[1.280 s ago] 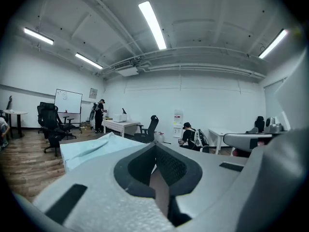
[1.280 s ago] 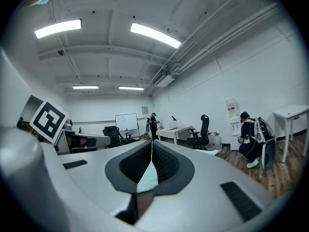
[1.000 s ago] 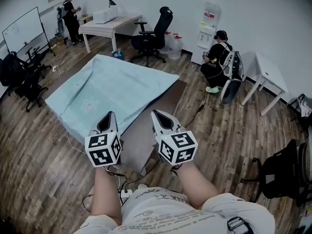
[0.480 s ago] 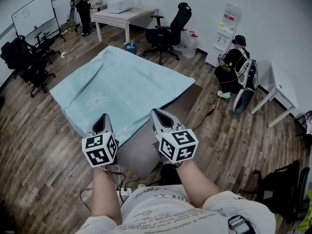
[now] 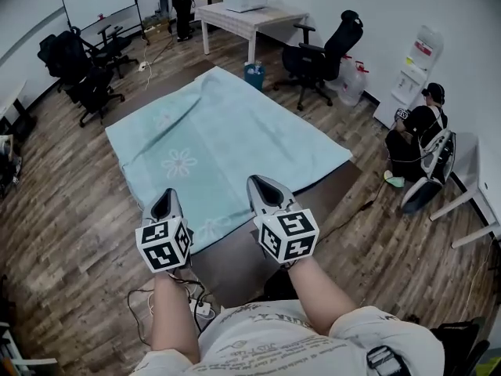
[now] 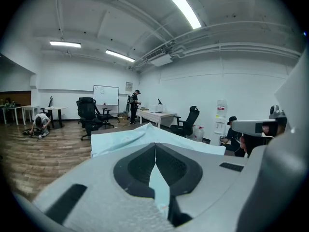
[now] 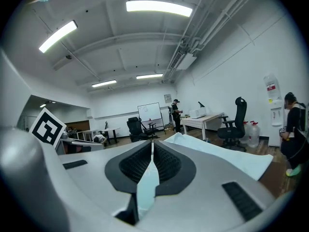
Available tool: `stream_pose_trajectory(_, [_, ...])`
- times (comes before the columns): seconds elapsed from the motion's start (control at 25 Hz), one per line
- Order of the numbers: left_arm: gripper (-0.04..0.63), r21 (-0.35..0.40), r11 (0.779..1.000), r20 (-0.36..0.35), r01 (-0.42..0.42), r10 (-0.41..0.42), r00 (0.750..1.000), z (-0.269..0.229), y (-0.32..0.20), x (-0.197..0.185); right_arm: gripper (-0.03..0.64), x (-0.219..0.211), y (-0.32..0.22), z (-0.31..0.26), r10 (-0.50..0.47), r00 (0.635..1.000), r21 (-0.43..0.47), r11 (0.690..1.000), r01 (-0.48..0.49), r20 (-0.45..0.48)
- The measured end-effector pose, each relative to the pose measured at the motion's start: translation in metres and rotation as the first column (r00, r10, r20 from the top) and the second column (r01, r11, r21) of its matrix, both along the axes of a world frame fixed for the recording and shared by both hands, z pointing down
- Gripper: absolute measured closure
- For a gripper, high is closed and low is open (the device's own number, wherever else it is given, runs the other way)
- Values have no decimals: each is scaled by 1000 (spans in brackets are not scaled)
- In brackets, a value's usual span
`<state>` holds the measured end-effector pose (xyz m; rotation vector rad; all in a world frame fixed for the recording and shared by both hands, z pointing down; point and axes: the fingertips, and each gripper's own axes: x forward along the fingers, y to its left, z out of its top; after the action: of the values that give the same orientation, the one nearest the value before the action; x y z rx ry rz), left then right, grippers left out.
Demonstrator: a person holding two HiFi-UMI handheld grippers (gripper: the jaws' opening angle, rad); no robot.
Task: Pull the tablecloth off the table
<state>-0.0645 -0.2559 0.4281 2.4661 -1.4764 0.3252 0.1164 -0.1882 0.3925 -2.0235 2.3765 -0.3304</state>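
Observation:
A light blue tablecloth (image 5: 211, 131) with flower prints lies over a dark brown table (image 5: 333, 182); the table's near and right parts are bare. My left gripper (image 5: 165, 203) is shut on the cloth's near edge. My right gripper (image 5: 261, 185) is shut on the same edge further right. In the left gripper view a strip of tablecloth (image 6: 145, 135) is pinched between the closed jaws of the left gripper (image 6: 155, 146). The right gripper view shows the right gripper (image 7: 152, 148) likewise, with the tablecloth (image 7: 217, 153) stretching ahead.
A black office chair (image 5: 319, 49), a white desk (image 5: 252, 16) and a blue bin (image 5: 253, 74) stand beyond the table. A person (image 5: 419, 128) crouches at right. Black chairs (image 5: 82, 73) stand at left. Cables and a power strip (image 5: 200, 308) lie by my feet.
The head view has swung left, so the room has slid to the right in the picture. Both grippers still hold the cloth's near edge, at much the same spot in view.

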Motion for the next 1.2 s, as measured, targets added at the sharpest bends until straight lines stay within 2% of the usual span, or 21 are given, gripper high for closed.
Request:
stream_pose_trajectory(0.2, [581,-37,995,31,91,-90,996,24,-26,15,603,29,-41,19,-62,998,-31,998,62,1])
stream_pose_trajectory(0.4, [581,-92,980,76,174,-167,983,54,-57,29,603,73,-81,44,-88,996,-74,993,89,16])
stream_pose_trajectory(0.68, [581,-147,938,92,313,-302,949,81,-90,41,601,142,-143,85,-128,991,-157,980,122,-30])
stream_pose_trajectory(0.84, [578,-191,923,122,335,-316,941,107,-98,53,601,172,-173,114,-132,988,-206,972,114,-76])
stream_pose_trajectory(0.92, [559,-199,918,149,344,-319,936,118,-103,53,601,180,-188,125,-136,987,-223,968,113,-91])
stream_pose_trajectory(1.04, [468,-236,904,176,358,-322,930,137,-108,49,598,193,-206,140,-136,986,-253,961,107,-99])
stream_pose_trajectory(1.12, [458,-254,890,187,379,-340,922,149,-114,42,543,200,-219,148,-148,985,-276,954,118,-92])
stream_pose_trajectory(1.2, [443,-262,877,194,402,-360,913,158,-122,32,518,203,-234,158,-168,980,-298,945,131,-102])
